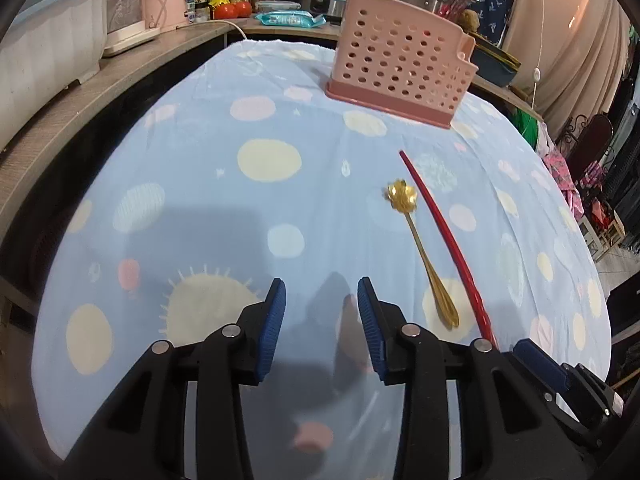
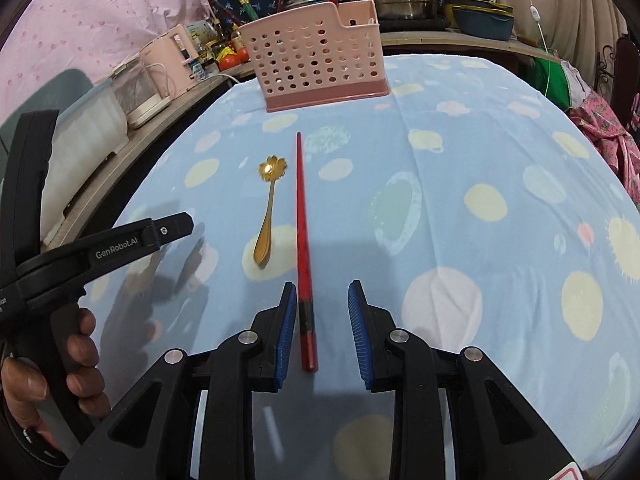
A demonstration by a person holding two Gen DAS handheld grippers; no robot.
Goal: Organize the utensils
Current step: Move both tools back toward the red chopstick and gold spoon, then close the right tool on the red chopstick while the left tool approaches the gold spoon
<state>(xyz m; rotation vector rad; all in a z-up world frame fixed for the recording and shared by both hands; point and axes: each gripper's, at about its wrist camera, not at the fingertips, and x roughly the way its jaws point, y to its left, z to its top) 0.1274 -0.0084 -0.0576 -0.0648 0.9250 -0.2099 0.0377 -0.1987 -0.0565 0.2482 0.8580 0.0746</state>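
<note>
The red chopstick (image 2: 304,248) lies lengthwise between the right gripper's (image 2: 322,330) parted, unclamped fingers; the left gripper (image 1: 322,324) gapes empty, farther off.

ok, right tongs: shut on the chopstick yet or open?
Open. The right tongs straddle the red chopstick's thick end; a visible gap remains at the right pad, and the chopstick lies flat on the tablecloth.

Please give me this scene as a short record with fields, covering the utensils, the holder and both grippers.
surface: table with blue dotted cloth
holder: pink perforated basket, upright at the far edge
spoon: gold spoon, flat on the cloth, flower-shaped bowl toward the holder
chopstick: red chopstick, flat, just right of the spoon, not touching it
right gripper: open, chopstick's near end between its jaws
left gripper: open, nothing between its jaws, over bare cloth left of the spoon
</note>
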